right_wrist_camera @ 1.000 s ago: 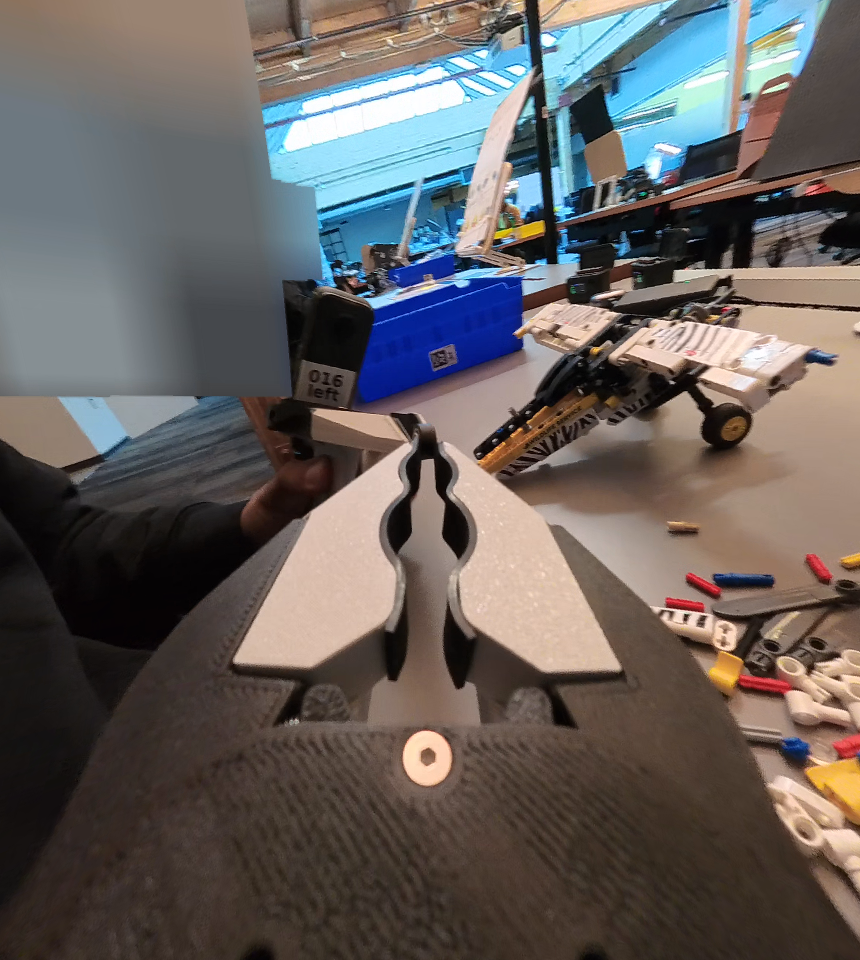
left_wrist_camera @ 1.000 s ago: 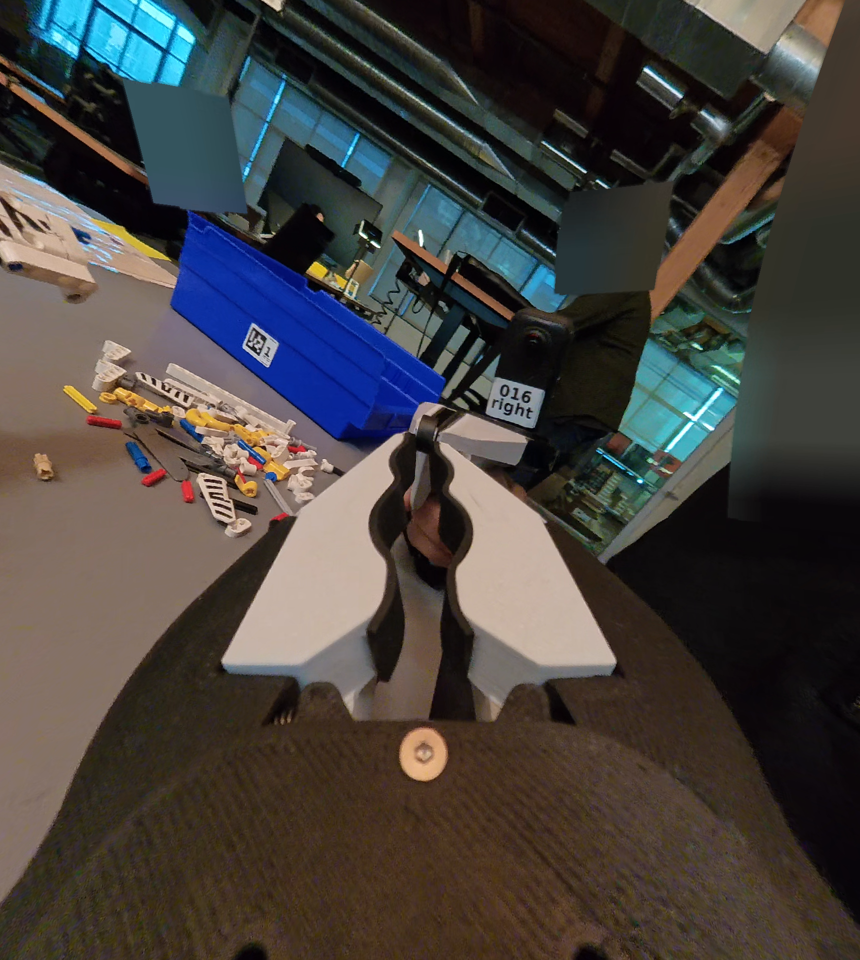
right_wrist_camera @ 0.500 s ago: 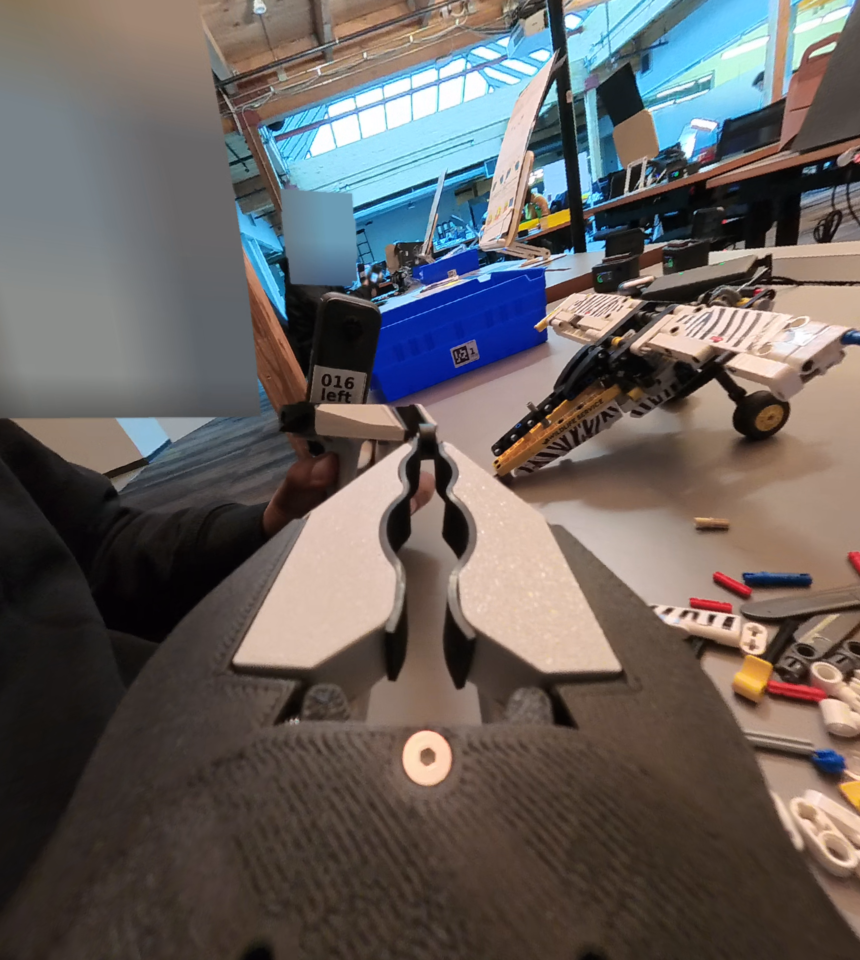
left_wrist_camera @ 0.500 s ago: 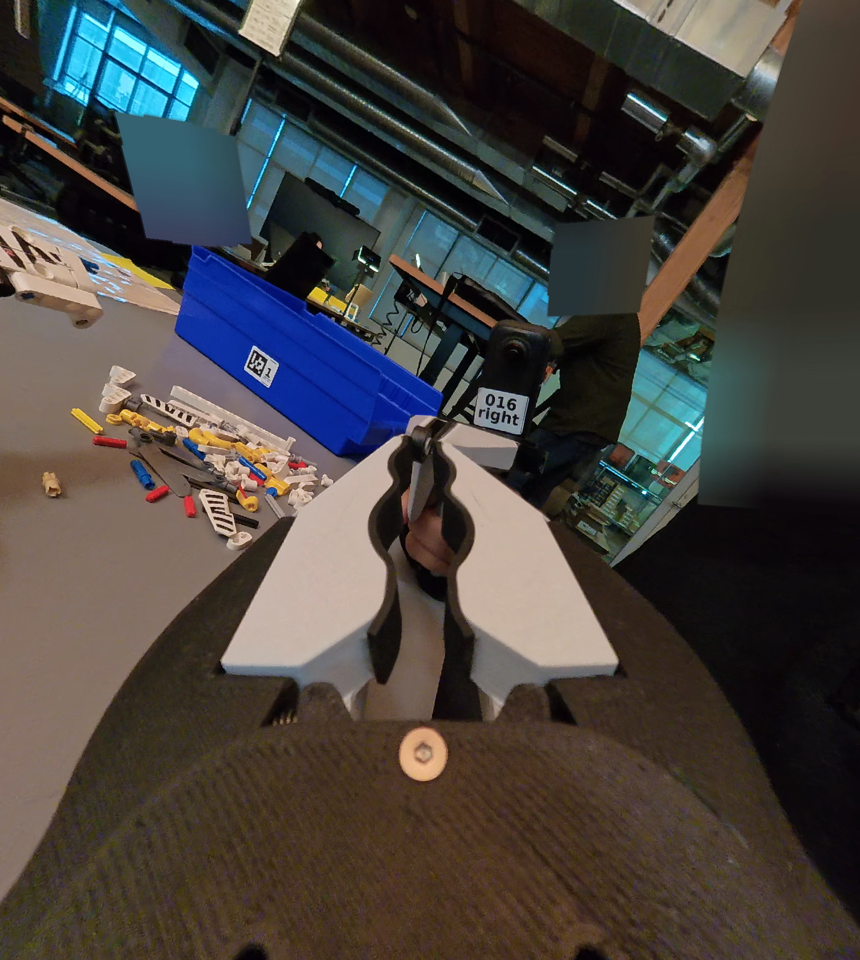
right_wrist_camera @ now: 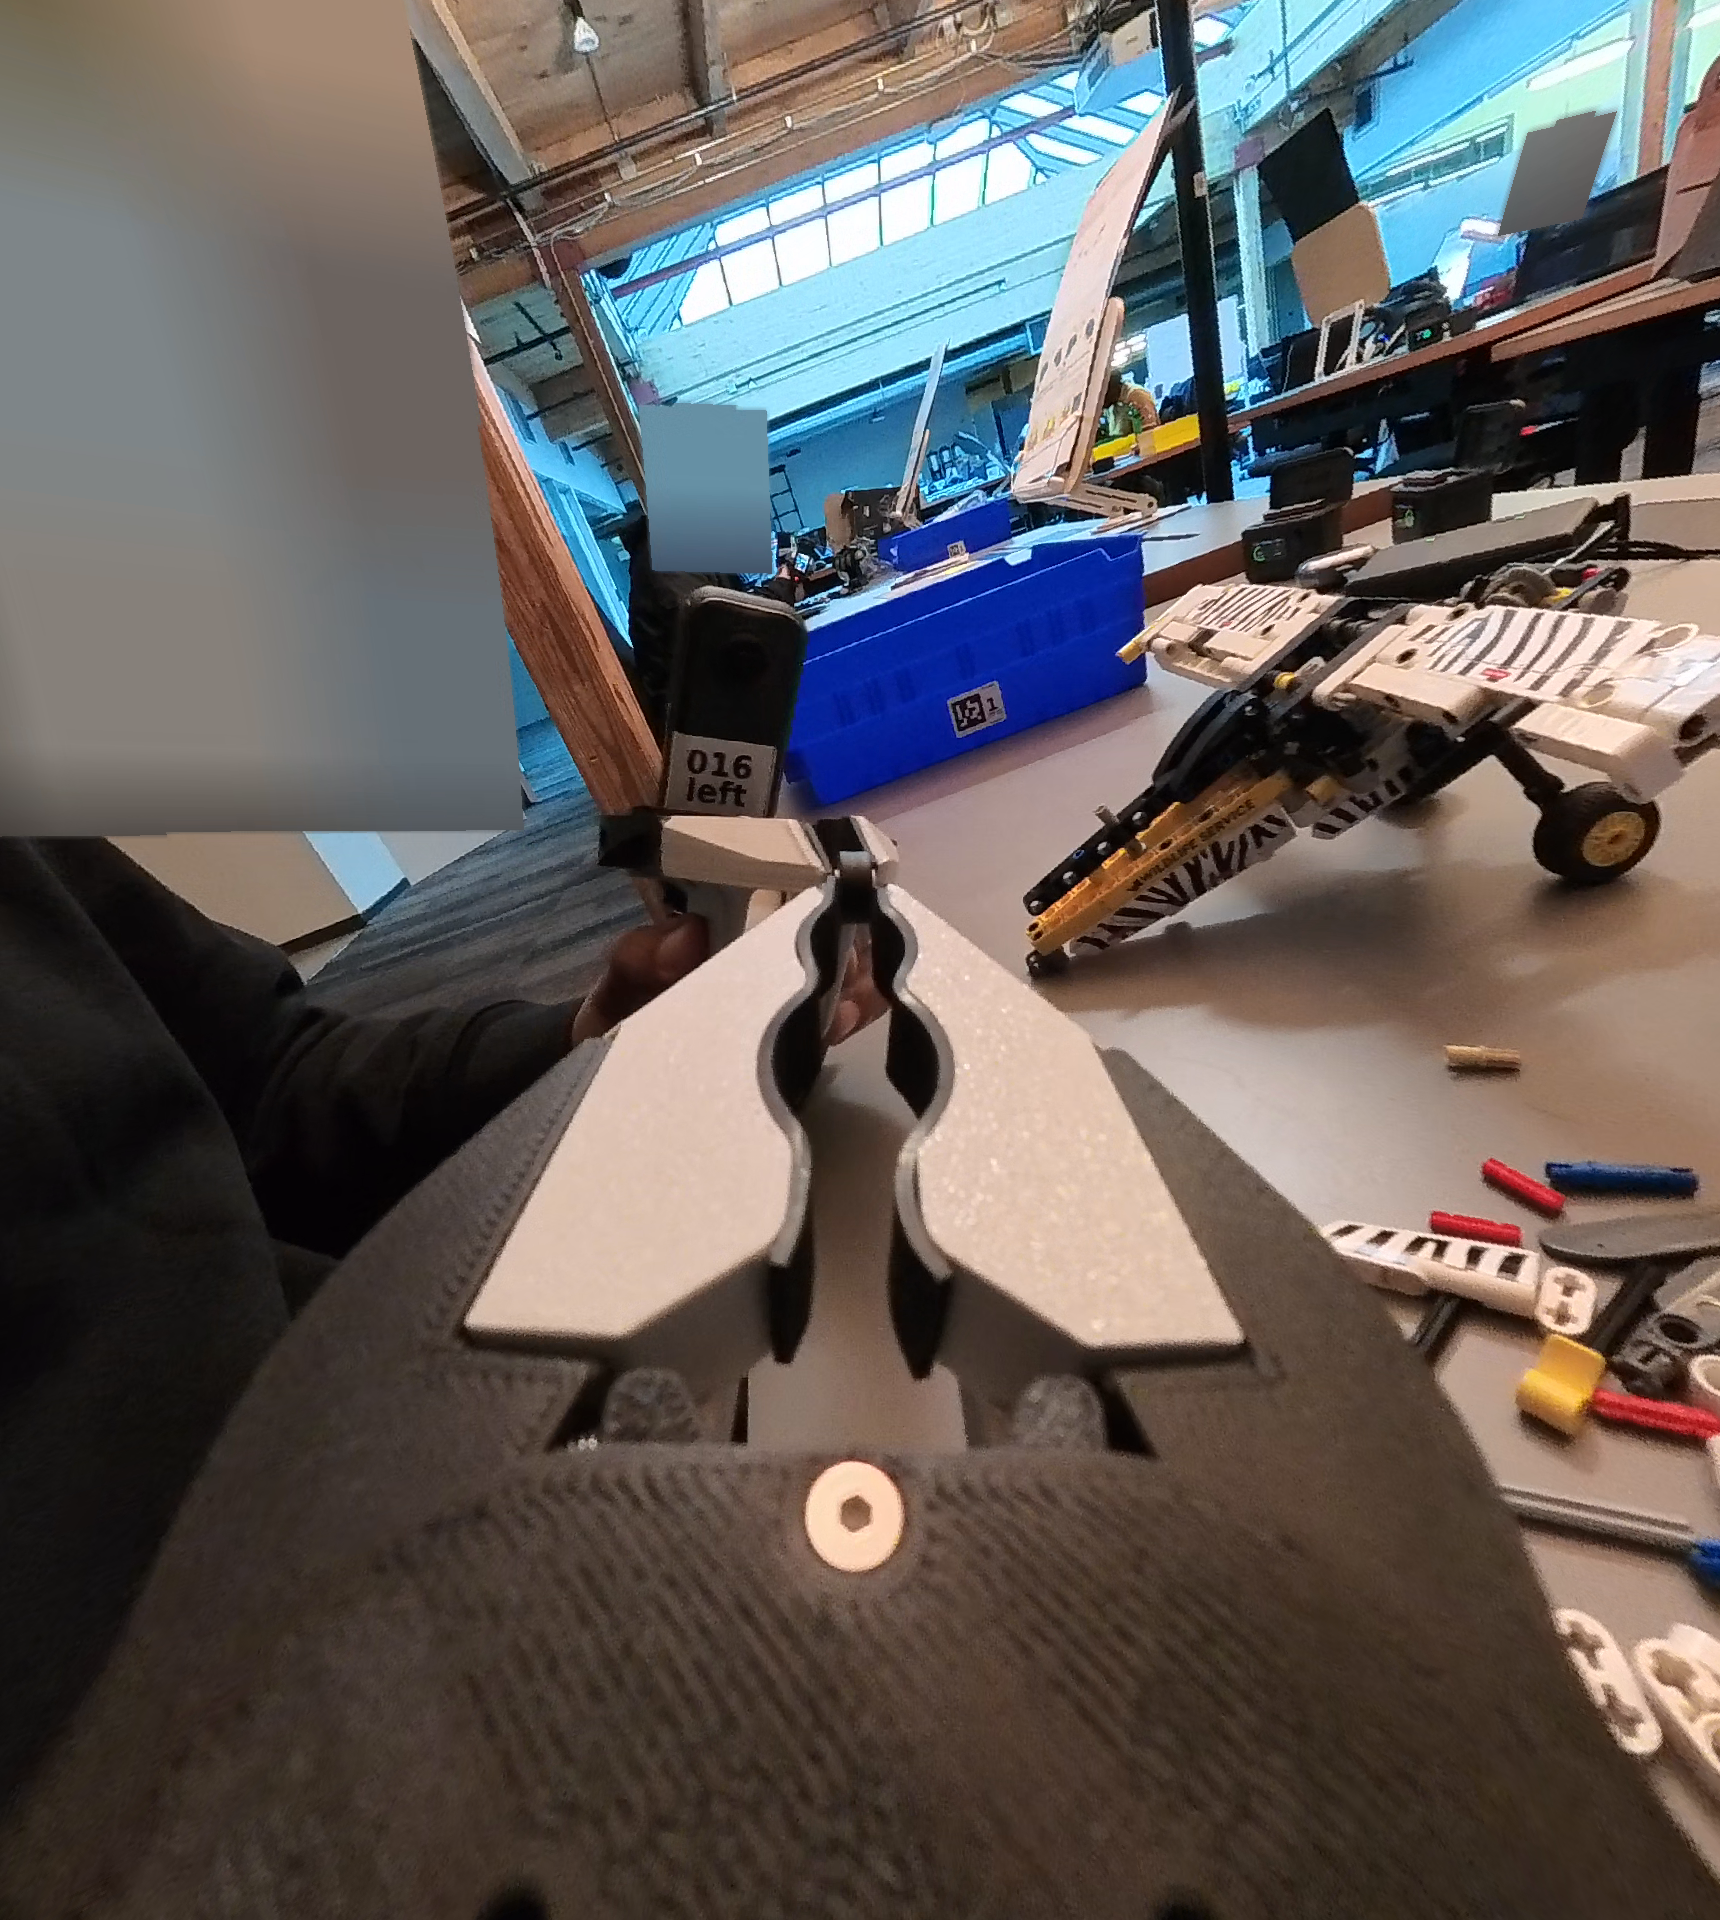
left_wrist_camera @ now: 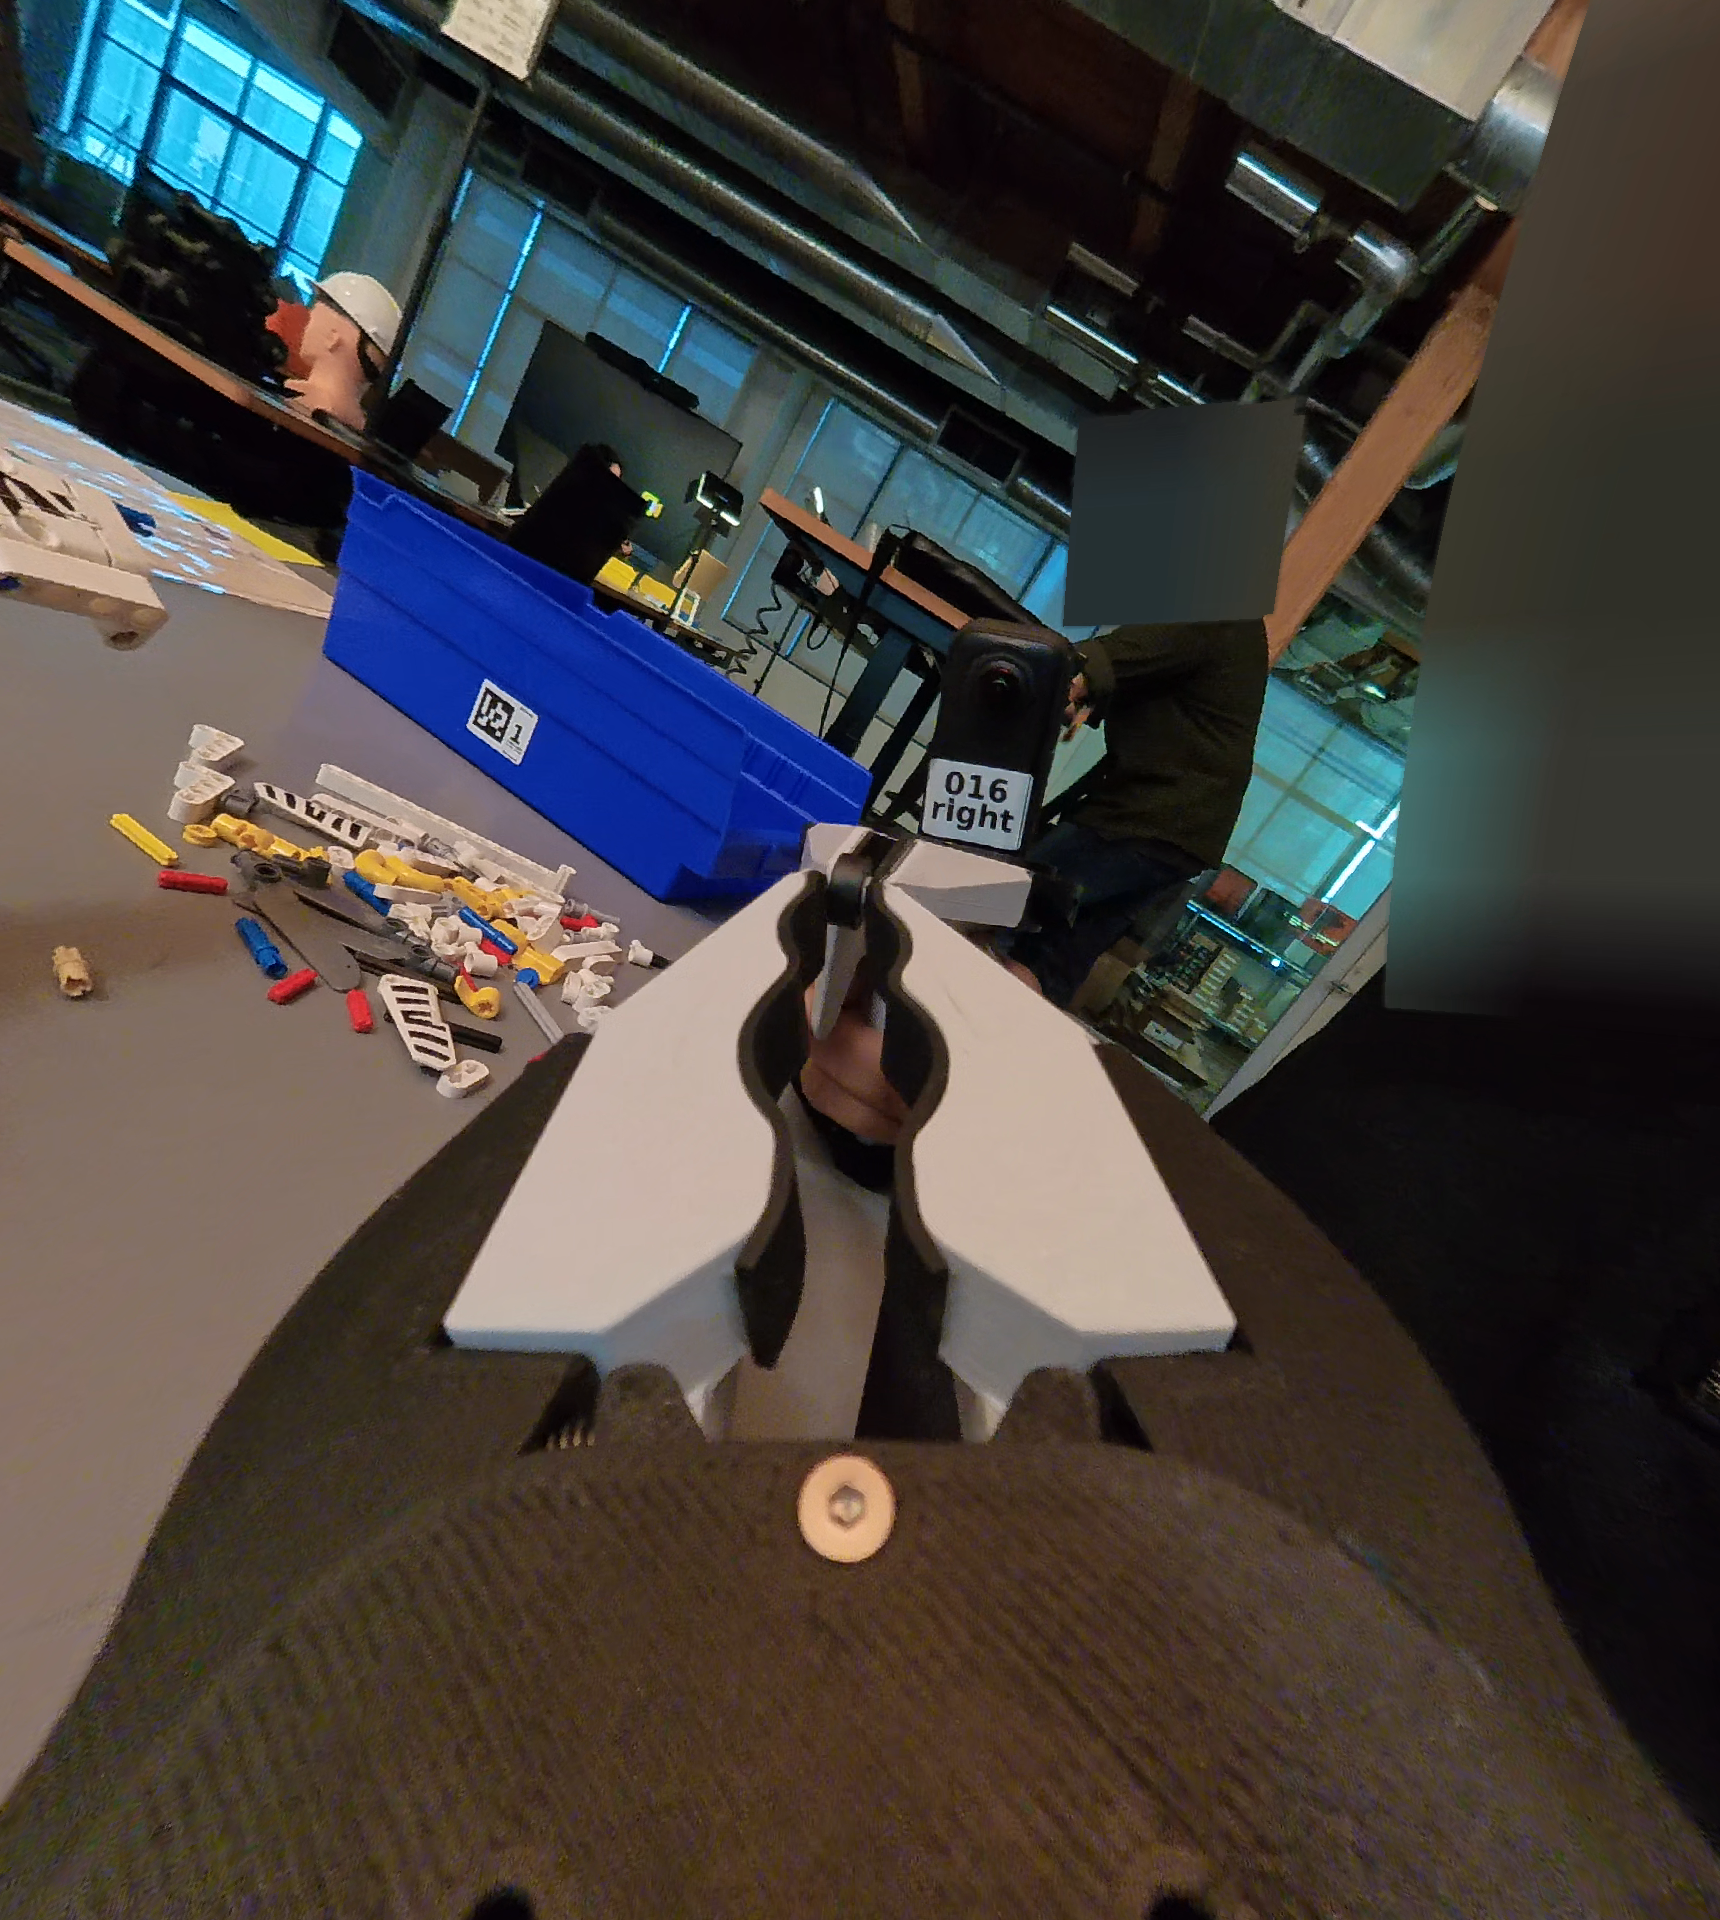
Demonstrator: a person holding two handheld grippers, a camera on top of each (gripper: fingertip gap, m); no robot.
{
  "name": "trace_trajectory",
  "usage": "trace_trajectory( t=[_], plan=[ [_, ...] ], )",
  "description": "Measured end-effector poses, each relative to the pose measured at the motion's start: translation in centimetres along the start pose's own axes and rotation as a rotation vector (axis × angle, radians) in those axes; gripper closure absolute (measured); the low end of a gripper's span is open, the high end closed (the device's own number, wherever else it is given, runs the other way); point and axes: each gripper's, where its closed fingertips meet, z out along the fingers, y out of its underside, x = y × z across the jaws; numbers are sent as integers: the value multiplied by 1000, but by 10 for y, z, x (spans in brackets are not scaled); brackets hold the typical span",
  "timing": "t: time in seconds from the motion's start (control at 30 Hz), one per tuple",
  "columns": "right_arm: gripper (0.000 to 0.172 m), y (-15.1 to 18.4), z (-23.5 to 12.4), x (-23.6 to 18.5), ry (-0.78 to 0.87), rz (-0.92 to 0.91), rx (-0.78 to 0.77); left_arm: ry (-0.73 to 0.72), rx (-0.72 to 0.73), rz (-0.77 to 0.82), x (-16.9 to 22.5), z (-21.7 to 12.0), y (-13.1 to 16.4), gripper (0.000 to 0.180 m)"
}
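- Kept both pairs of tongs closed through the last second: left tongs [left_wrist_camera: 851, 883] with the black pads together at the tips, right tongs [right_wrist_camera: 851, 868] likewise.
- Could not tell whether anything thin was nipped at either tip.
- Stayed tip to tip, held up off the near edge of the worktop [left_wrist_camera: 108, 1195]; in each wrist view the other tongs lay side-on just past the tips, seemingly touching.
- Rode a little higher than a second before, as seen from the right wrist, with the left one's grey fingers closer onto the right tips.
- Tilted slightly, so the blue bin [left_wrist_camera: 565, 707] and the model plane [right_wrist_camera: 1355, 717] sat farther right in their views than a second earlier.
- Left the loose pieces where they had been.
- Gripped by a hand [right_wrist_camera: 648, 956] in a dark sleeve on the left handle.
- Nearest loose things: a heap of small plastic building pieces [left_wrist_camera: 399, 914] in white, yellow, red, blue and dark grey, far left of the left tongs, near right of the right ones.
- Farther out, a lone tan peg [left_wrist_camera: 75, 971], well apart from the heap.
- Model plane white with black zebra stripes, yellow nose beam and a yellow-hubbed wheel, nose down on the worktop.
- Blue bin behind the heap, bearing a small square sticker.
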Motion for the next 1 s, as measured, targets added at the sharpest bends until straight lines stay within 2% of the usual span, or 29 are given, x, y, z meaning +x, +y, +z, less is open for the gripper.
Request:
trace_trajectory(
  t=[0.2, 0.3, 1.0],
  plan=[
    [167, -2, -2, -2, -24, 22, 8, 4, -9, 4, 1, 1, 1, 179],
    [160, -1, -1, -4, -47, 37, 9, -1, -23, 3, 0, 2, 3, 179],
    [165, 8, -1, 1, 30, -34, -71, -2, -37, -12, -1, 3, 5, 180]
  ],
)
